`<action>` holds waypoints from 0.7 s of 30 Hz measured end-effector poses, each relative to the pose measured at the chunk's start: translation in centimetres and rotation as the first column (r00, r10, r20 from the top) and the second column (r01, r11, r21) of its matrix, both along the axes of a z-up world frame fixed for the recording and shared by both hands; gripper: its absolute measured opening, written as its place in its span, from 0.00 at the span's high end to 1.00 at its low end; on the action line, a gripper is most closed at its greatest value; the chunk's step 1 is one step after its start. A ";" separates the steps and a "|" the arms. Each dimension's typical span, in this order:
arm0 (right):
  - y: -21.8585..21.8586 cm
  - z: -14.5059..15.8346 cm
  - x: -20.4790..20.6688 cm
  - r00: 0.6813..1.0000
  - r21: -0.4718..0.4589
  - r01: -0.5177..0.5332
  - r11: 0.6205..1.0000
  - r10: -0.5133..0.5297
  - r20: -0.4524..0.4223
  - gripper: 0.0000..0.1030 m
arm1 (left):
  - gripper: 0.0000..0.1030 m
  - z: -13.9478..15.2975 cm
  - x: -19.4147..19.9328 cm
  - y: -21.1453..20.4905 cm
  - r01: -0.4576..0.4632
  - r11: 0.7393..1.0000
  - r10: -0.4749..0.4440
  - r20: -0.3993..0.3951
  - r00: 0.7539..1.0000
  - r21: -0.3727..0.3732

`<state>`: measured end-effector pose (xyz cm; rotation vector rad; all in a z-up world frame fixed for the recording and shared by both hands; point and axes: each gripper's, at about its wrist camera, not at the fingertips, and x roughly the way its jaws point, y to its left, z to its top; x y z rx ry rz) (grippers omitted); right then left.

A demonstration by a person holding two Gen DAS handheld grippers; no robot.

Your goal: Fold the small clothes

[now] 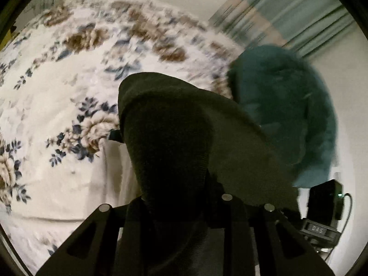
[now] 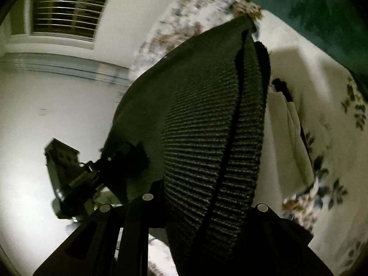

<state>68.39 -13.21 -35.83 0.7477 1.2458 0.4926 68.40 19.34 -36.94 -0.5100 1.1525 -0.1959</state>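
Observation:
A dark ribbed knit garment (image 1: 184,138) hangs in the air between both grippers, above a floral bedspread (image 1: 57,92). My left gripper (image 1: 184,197) is shut on one end of it; the cloth covers the fingertips. In the right wrist view the same garment (image 2: 207,126) fills the middle, its ribbed band doubled over. My right gripper (image 2: 202,202) is shut on that band. The left gripper (image 2: 124,163) shows there, pinching the garment's far edge. The right gripper's body (image 1: 322,207) shows at lower right in the left wrist view.
A teal fuzzy garment (image 1: 287,115) lies on the bed's right side and shows in the right wrist view (image 2: 322,11). A cream folded cloth (image 2: 292,133) lies on the bedspread. Curtains (image 1: 287,16), a white wall and a window with blinds (image 2: 66,11) stand behind.

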 end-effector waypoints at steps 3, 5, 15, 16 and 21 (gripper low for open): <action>0.5 -1.7 1.6 1.000 -0.081 -0.005 0.997 0.003 -0.030 0.80 | 0.74 -2.0 0.8 1.1 -0.011 1.000 0.009 -0.061 0.998 -0.027; 0.4 -1.7 1.8 0.999 -0.123 -0.017 0.992 0.010 -0.052 0.71 | 0.64 -1.9 0.6 1.8 -0.025 0.998 0.020 -0.082 0.996 -0.053; 1.1 4.3 -1.5 0.998 -0.612 0.063 0.789 -0.040 0.052 0.00 | 0.05 3.6 -3.1 0.7 -0.084 0.946 0.075 0.040 0.996 0.312; 1.6 4.9 -2.3 0.997 -0.669 0.067 0.741 -0.032 0.065 0.00 | 0.01 3.9 -3.6 0.5 -0.094 0.935 0.081 0.052 0.995 0.343; 1.6 7.0 -7.4 0.994 -0.784 0.098 0.613 -0.030 0.101 0.00 | 0.00 5.4 -7.5 -1.7 -0.113 0.913 0.083 0.093 0.992 0.392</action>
